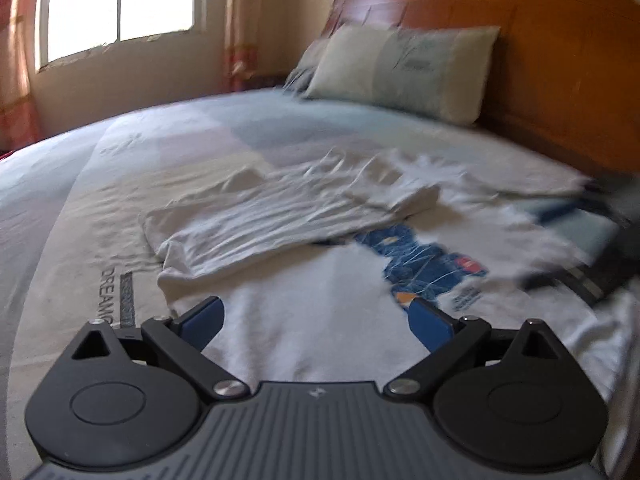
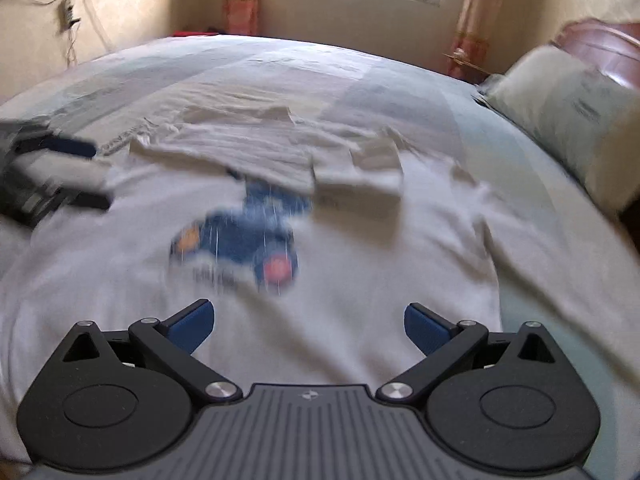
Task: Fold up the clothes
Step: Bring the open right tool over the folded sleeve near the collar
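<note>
White T-shirt [image 1: 304, 320] is lying spread on the bed [image 1: 168, 148], its blue printed graphic [image 1: 424, 264] facing up, and one side of it is lying folded over the body as a wrinkled flap [image 1: 256, 216] that is covering the far left part of the print. In the left wrist view the left gripper [image 1: 318, 318] is hovering over the near hem of the shirt with its blue-padded fingers [image 1: 202, 320] spread wide and nothing between them. The right gripper [image 1: 592, 252] is showing as a dark blurred shape at the right edge of that view, over the shirt's right side. In the right wrist view the right gripper [image 2: 310, 322] is likewise hanging wide apart above the plain white cloth near the print [image 2: 244, 236], gripping nothing, and the left gripper [image 2: 60, 172] is appearing blurred at the left edge, its blue pad pointing across the shirt's edge. A short sleeve [image 2: 360, 172] is lying folded inward just beside the flap [image 2: 240, 148]. Both views are smeared by motion, so I cannot tell whether either tool is touching the fabric. Farther off, a pale pillow [image 1: 404, 68] is leaning against the wooden headboard [image 1: 552, 52], and a bright window [image 1: 120, 0] with orange curtains [image 1: 244, 20] is sitting in the far wall.
</note>
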`<state>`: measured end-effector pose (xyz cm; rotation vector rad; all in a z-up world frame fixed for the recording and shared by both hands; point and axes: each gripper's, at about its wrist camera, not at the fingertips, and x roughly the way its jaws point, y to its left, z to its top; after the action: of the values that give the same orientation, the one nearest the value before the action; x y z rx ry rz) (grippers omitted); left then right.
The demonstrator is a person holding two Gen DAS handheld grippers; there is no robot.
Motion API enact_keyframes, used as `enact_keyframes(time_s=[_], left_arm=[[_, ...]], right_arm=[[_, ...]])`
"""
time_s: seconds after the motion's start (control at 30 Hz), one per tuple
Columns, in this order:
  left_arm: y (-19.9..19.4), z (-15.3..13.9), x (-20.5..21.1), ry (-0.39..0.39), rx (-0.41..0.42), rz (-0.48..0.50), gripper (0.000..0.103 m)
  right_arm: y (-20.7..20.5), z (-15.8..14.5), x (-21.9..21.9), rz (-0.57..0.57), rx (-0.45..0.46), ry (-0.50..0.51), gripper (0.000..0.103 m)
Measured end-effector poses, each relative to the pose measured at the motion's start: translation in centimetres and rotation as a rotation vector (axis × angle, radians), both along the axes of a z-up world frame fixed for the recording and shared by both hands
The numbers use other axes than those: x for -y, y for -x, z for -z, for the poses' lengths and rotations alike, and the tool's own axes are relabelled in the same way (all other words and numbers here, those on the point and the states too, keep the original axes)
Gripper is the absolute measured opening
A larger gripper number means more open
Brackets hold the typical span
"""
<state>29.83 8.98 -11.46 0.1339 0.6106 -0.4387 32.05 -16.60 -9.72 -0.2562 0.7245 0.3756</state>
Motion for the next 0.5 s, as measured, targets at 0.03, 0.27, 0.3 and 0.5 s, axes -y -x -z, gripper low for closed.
enact_keyframes(time_s=[0.03,0.27,0.3,0.5], left_arm=[[0.2,0.1,-0.3,0.005,-0.003,0.03,0.099],[1.5,0.8,-1.8,0.002,-0.006,0.176,0.099],[1.5,0.6,-2.3,0.014,-0.008,0.176,0.099],[1.5,-0.3,-7.5,0.168,-0.008,0.162,0.099]], right_arm=[[-1.3,-0.6,-0.7,-0.01,-0.005,-0.004,0.103],[-12.9,-2.9,-7.7,-0.119,-0.146,-0.054,0.103],[-14.2,-2.9,-8.9,-0.144,-0.164,-0.052,0.103],[-18.6,-2.2,-16.3,-0.323,-0.176,0.038,0.103]])
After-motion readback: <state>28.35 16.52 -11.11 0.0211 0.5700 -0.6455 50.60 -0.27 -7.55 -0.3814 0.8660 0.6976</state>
